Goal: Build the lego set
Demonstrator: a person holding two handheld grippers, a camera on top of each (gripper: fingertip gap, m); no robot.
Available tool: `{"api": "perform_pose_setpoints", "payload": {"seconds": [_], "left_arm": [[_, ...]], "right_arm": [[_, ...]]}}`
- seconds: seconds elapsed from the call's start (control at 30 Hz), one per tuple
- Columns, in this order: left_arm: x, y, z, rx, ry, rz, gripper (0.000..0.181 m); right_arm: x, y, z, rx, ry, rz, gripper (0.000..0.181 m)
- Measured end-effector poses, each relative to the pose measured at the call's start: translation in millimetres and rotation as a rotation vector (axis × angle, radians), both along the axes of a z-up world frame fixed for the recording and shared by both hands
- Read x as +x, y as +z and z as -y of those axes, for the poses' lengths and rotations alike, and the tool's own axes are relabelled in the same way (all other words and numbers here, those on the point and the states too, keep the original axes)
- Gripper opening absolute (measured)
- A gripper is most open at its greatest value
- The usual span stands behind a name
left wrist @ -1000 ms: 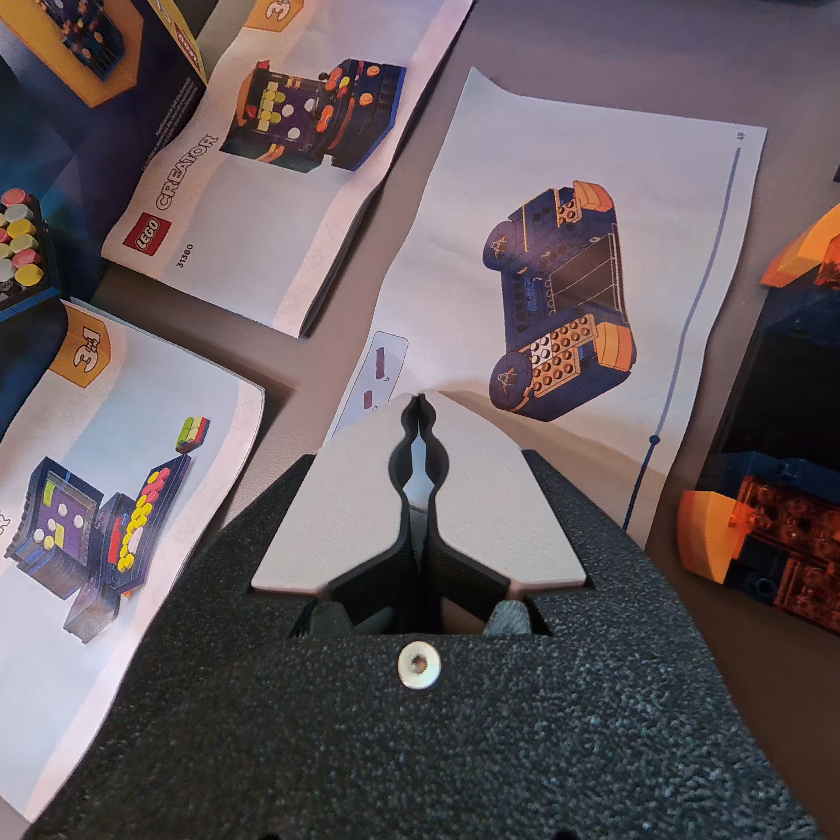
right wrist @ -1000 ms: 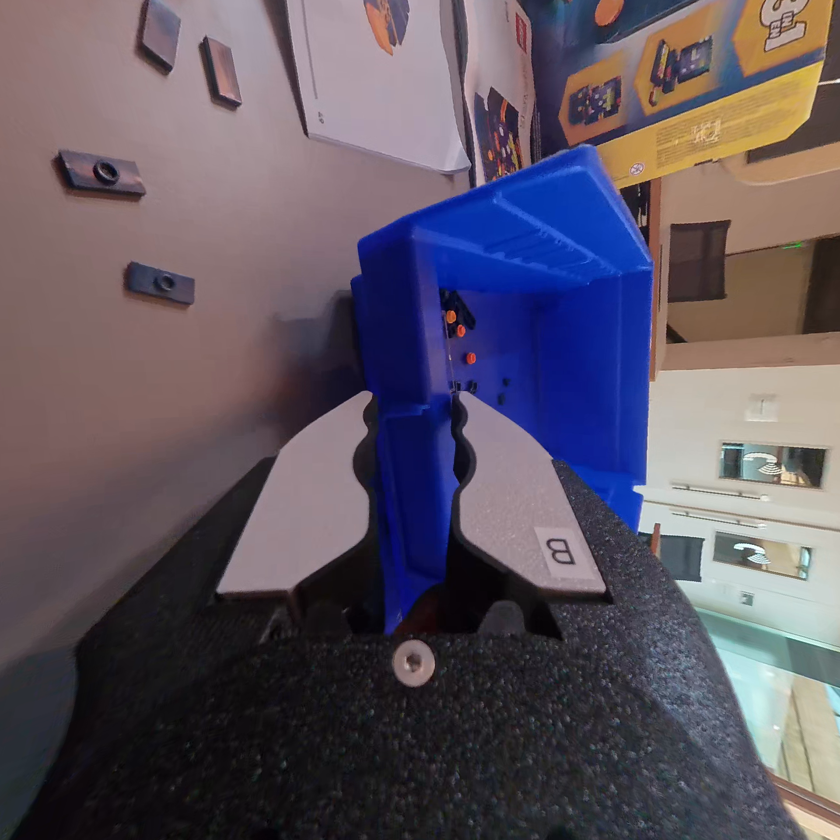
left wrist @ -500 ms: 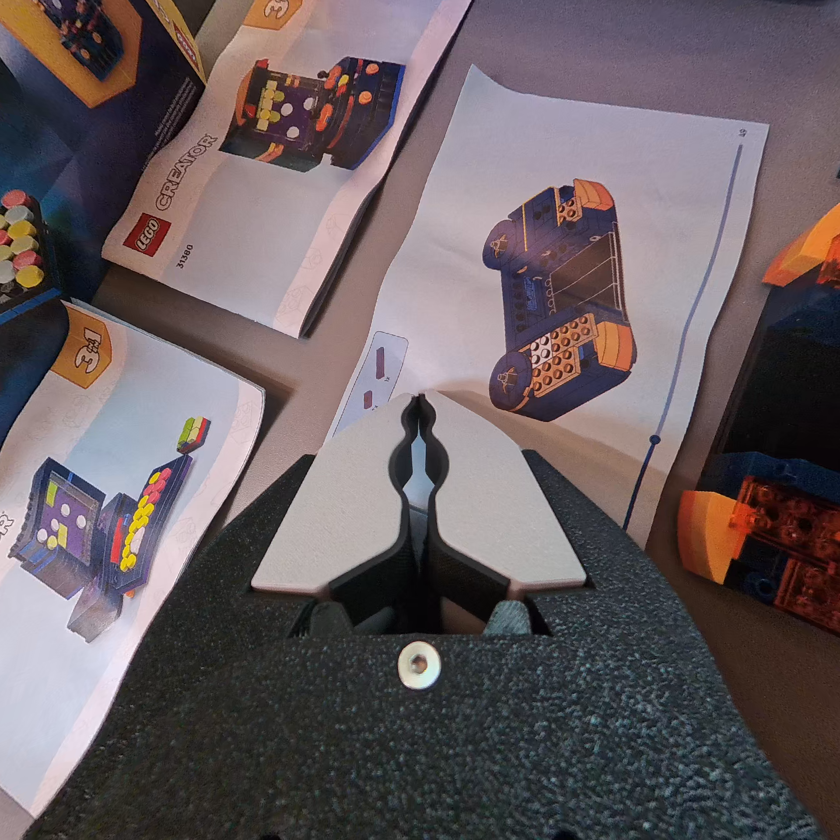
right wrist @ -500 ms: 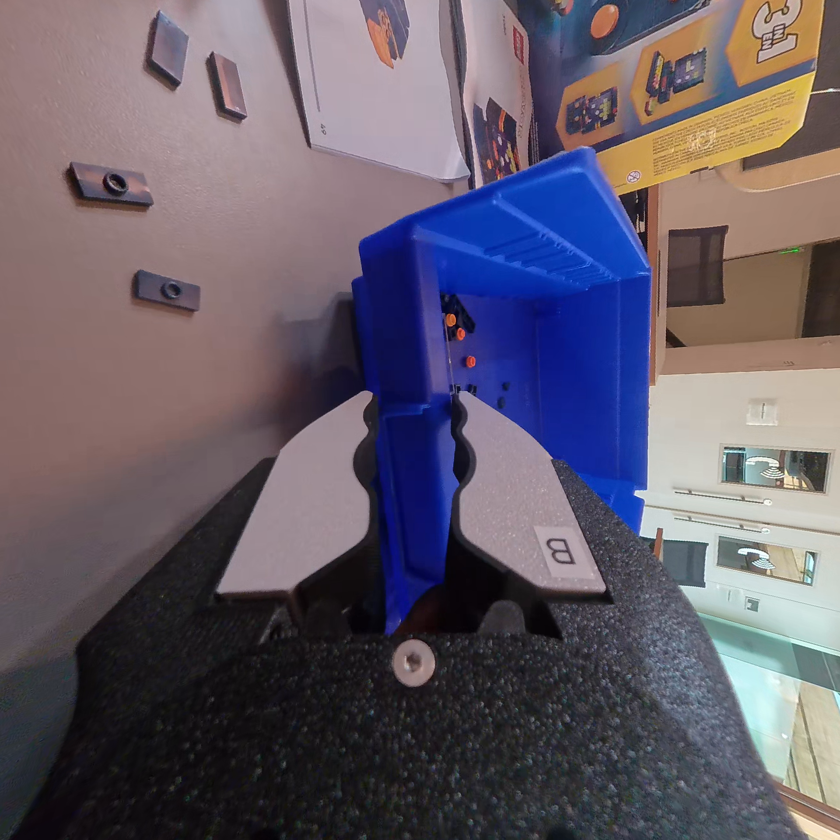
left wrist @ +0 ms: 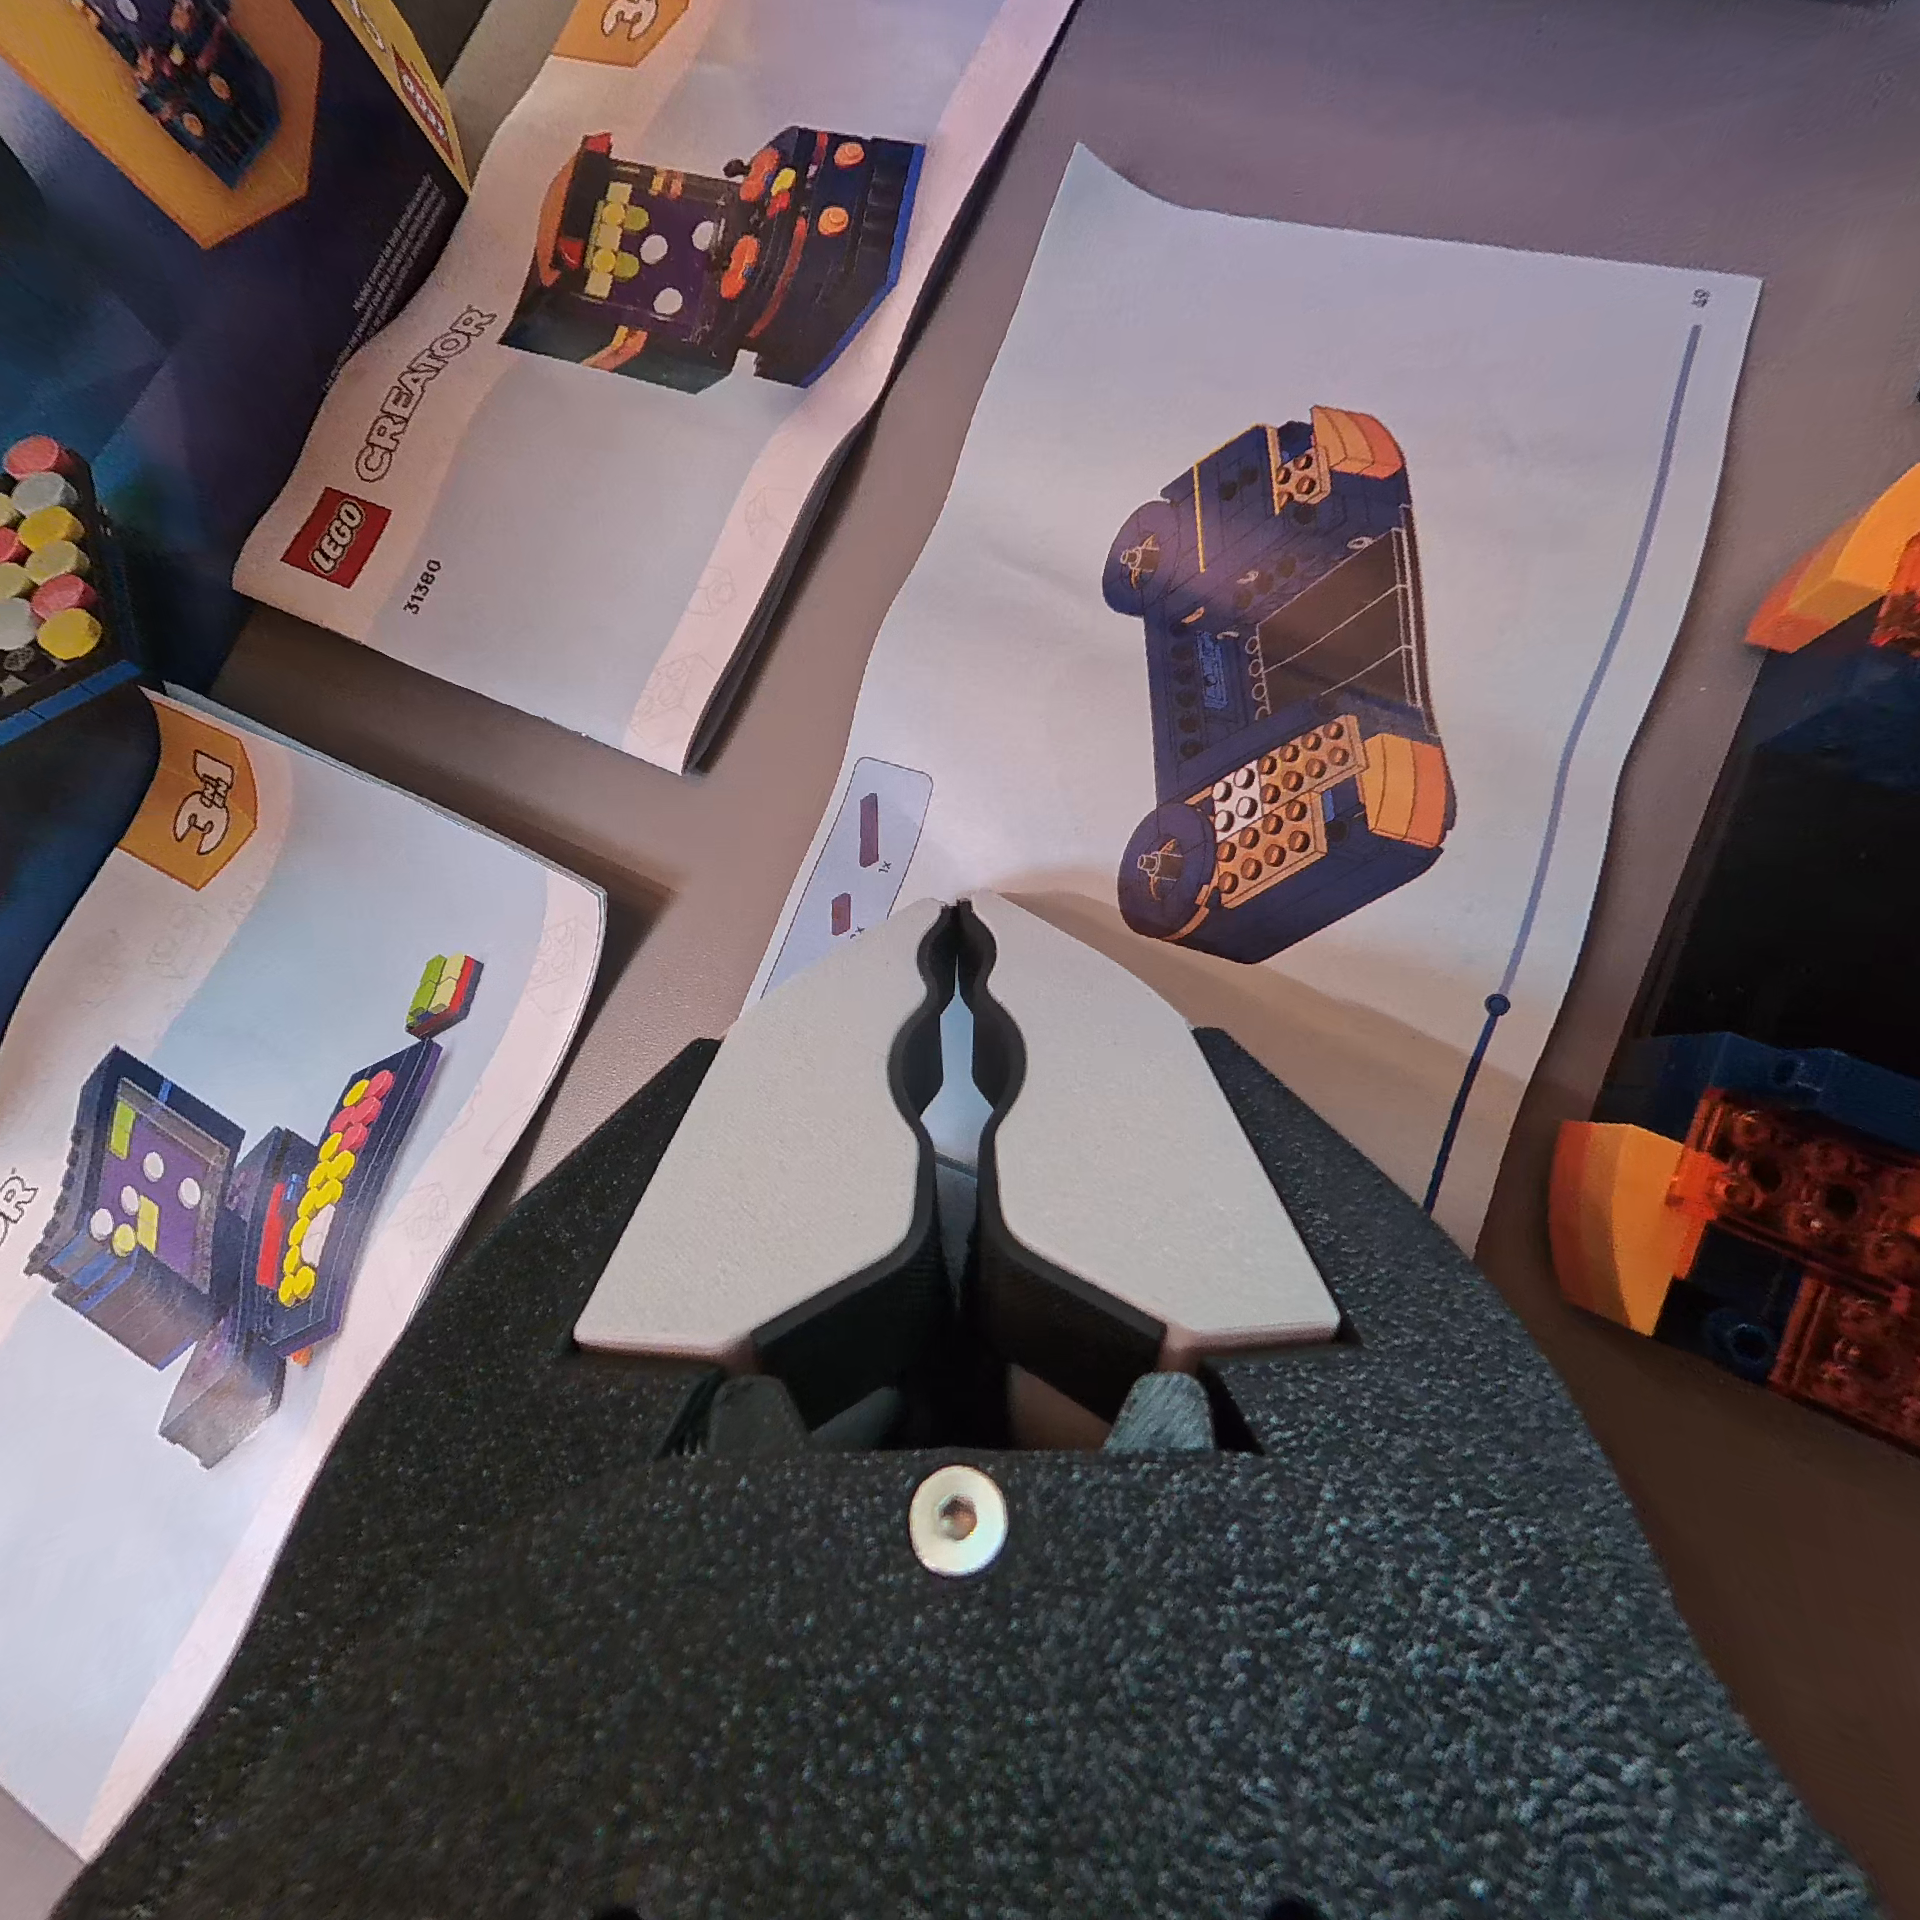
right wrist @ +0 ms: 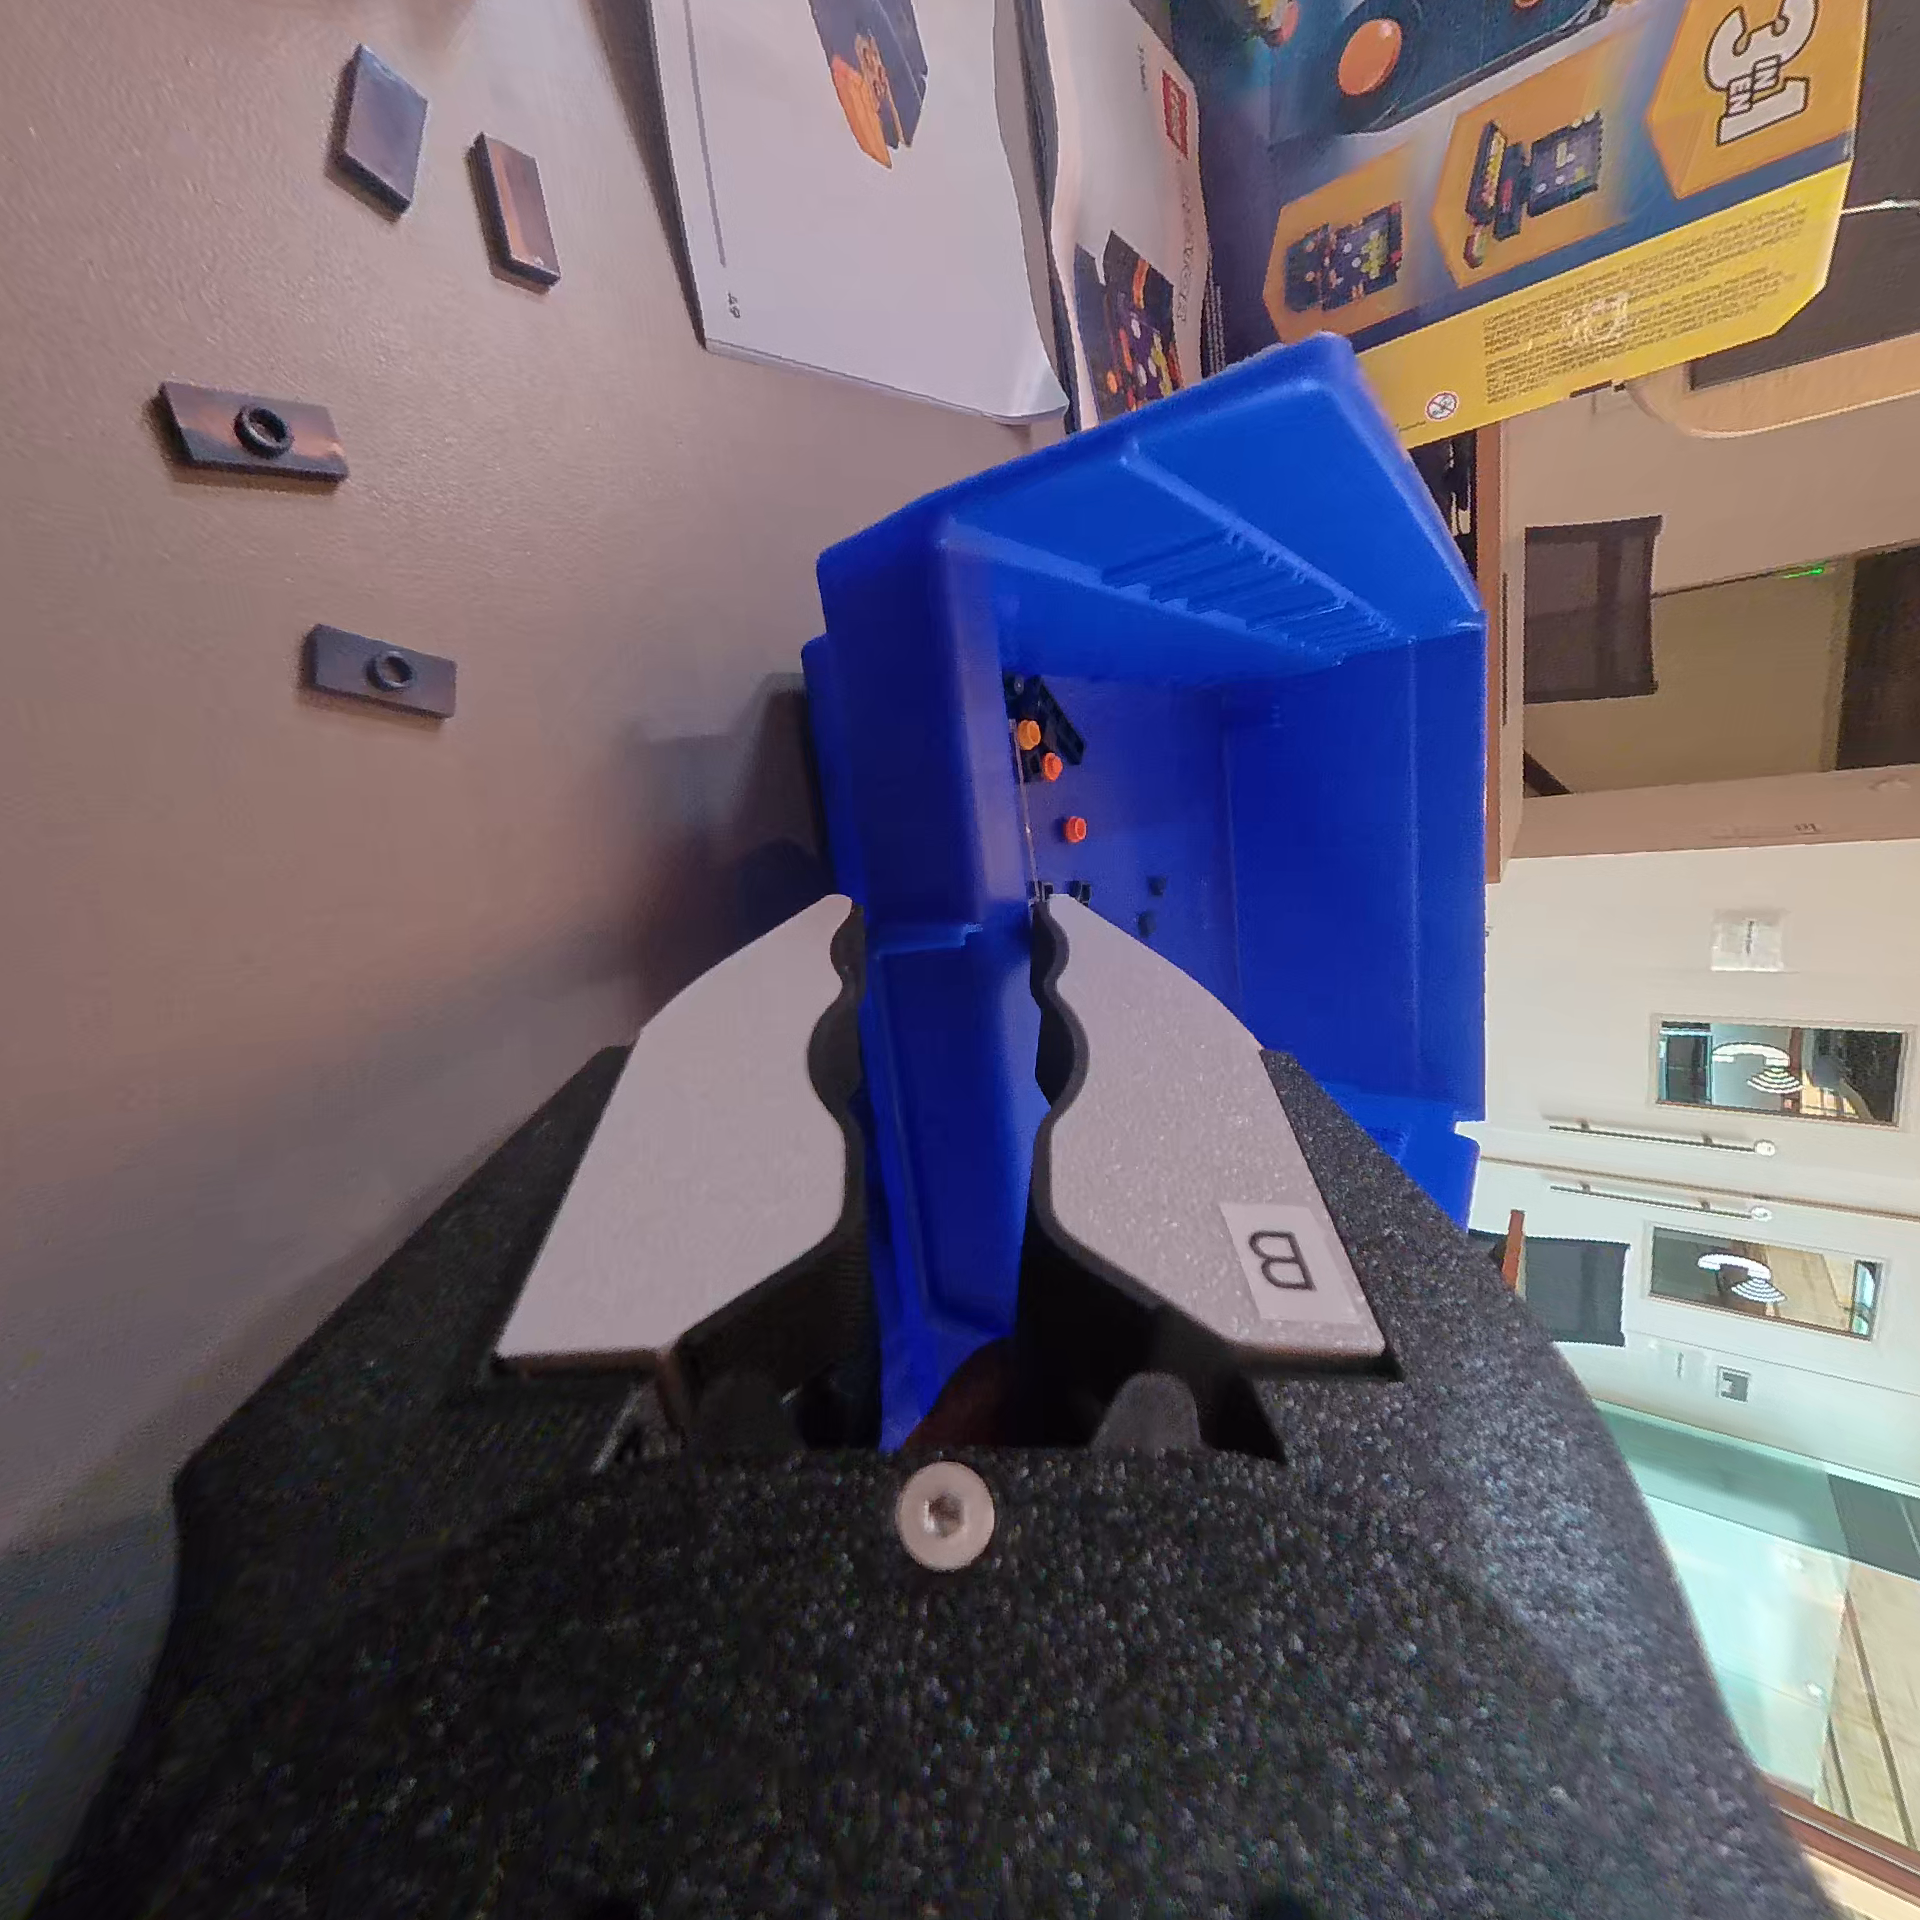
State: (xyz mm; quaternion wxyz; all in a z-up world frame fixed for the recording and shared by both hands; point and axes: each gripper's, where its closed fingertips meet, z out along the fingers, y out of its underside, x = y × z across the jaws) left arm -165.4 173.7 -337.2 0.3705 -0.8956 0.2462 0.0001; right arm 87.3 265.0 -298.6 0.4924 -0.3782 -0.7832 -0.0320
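Observation:
My left gripper [left wrist: 956, 912] is shut and empty, hovering over the open instruction sheet [left wrist: 1278, 582] that pictures a dark blue and orange game controller. The partly built controller model [left wrist: 1787, 1039], dark blue with orange corners, lies at the right edge. My right gripper [right wrist: 940, 914] is shut on the wall of a blue plastic bin [right wrist: 1299, 727]; the view is rolled sideways. Small orange studs [right wrist: 1073, 828] and dark pieces lie inside the bin. Several dark flat plates [right wrist: 379, 670] lie on the grey table [right wrist: 416, 935] to the left of the bin.
Two closed instruction booklets [left wrist: 582, 436] [left wrist: 249, 1143] lie left of the sheet. The set's box [left wrist: 156, 125] is at the far left, also in the right wrist view [right wrist: 1558, 187]. A small built model with coloured studs [left wrist: 42, 561] sits at the left edge. The left gripper's tips are roughly 30 cm from the right gripper's.
The right gripper with the blue bin has shifted slightly, so the plates and box slide down in view. The left gripper has barely moved.

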Motion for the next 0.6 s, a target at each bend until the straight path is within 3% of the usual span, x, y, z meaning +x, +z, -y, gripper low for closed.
{"api": "perform_pose_setpoints", "payload": {"seconds": [0.33,0.43,0.53,0.6], "left_arm": [[0.0,0.1,0.0,-0.002,0.000,0.008,0.000],[0.0,0.0,0.0,-0.004,0.000,0.007,0.000],[0.0,0.0,0.0,-0.014,0.000,0.011,0.000],[0.0,0.0,0.0,-0.011,0.001,0.008,0.000]], "right_arm": [[-0.9,6.9,0.0,0.068,0.011,-0.004,0.029],[-5.6,33.6,-1.9,0.207,0.027,-0.061,0.027],[-10.0,83.1,-12.5,0.461,0.009,-0.139,0.022],[-11.3,108.8,-20.3,0.587,0.000,-0.163,0.005]]}}
